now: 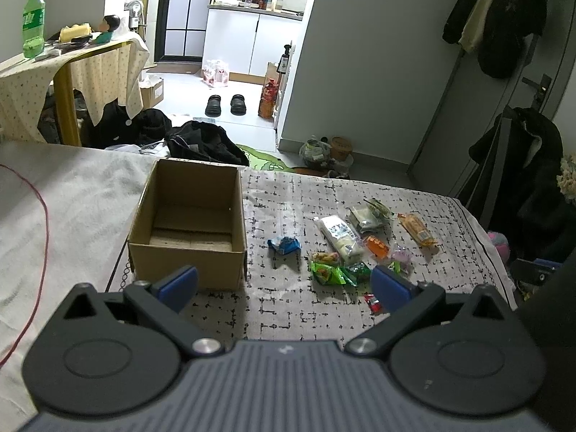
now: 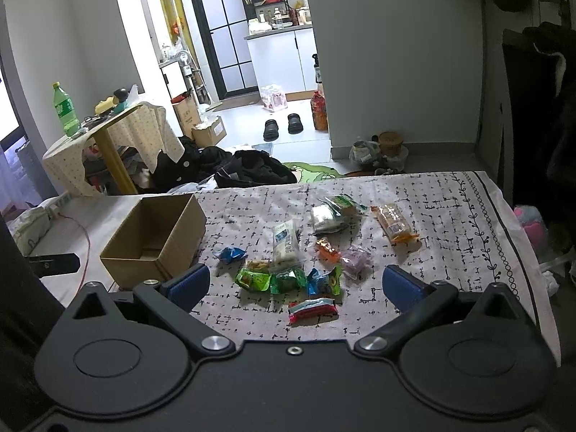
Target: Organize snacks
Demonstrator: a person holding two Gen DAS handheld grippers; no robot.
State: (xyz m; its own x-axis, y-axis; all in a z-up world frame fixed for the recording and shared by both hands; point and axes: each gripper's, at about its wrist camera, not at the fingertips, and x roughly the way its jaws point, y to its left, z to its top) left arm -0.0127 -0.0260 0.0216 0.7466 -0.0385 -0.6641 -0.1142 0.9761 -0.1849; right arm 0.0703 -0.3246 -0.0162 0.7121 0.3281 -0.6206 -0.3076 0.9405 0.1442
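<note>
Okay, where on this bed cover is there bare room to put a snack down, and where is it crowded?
Bare cloth lies between the cardboard box and the blue wrapper, and right of the orange packet toward the leaf-print border. The cluster around the green packets is crowded.

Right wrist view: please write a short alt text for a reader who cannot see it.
The open right gripper hovers over a patterned cloth strewn with small snack packets, the red packet nearest between its blue fingers. An open, empty cardboard box stands at the left of the snacks. Behind is a cluttered room with a kitchen doorway.
</note>
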